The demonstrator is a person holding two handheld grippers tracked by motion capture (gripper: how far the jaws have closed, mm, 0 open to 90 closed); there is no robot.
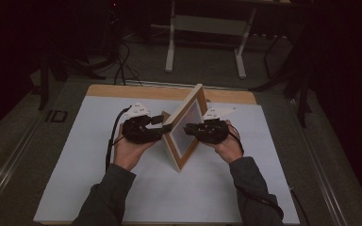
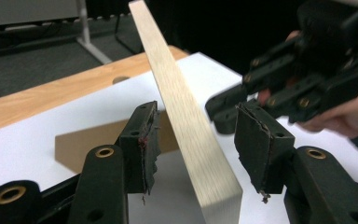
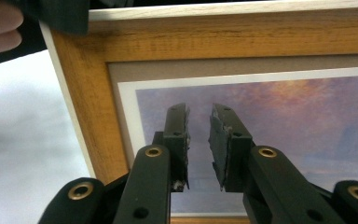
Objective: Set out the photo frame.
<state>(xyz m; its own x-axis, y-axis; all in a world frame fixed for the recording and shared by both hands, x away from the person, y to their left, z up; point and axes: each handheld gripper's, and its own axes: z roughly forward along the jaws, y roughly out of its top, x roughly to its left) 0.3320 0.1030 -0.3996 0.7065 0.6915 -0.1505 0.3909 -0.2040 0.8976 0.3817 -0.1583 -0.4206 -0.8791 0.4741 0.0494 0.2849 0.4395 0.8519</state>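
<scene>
Wooden picture frame [image 1: 185,127] stands tilted on its lower edge near the middle of the white mat [image 1: 75,179], print side facing right, top edge leaning toward the far side. A brown easel stand [image 2: 81,144] juts out behind it on the left, resting on the mat. Left gripper [image 1: 156,128] sits at the frame's back; in the left gripper view its jaws straddle the pale narrow edge of the frame with a clear gap on each side, so they are open and the pads press on nothing. Right gripper [image 1: 188,129] faces the print; in the right gripper view its jaws point straight at the glass with a narrow gap between them, nothing caught there, tips just at the surface. Whether the tips actually touch the glass I cannot tell. Judgement: the step in hand is standing the frame up on its easel stand and letting go. The left has released the edge while the right appears to steady the front. The next move calls for drawing both grippers away slowly and level, watching that the frame does not tip toward the right or slide on the mat.
</scene>
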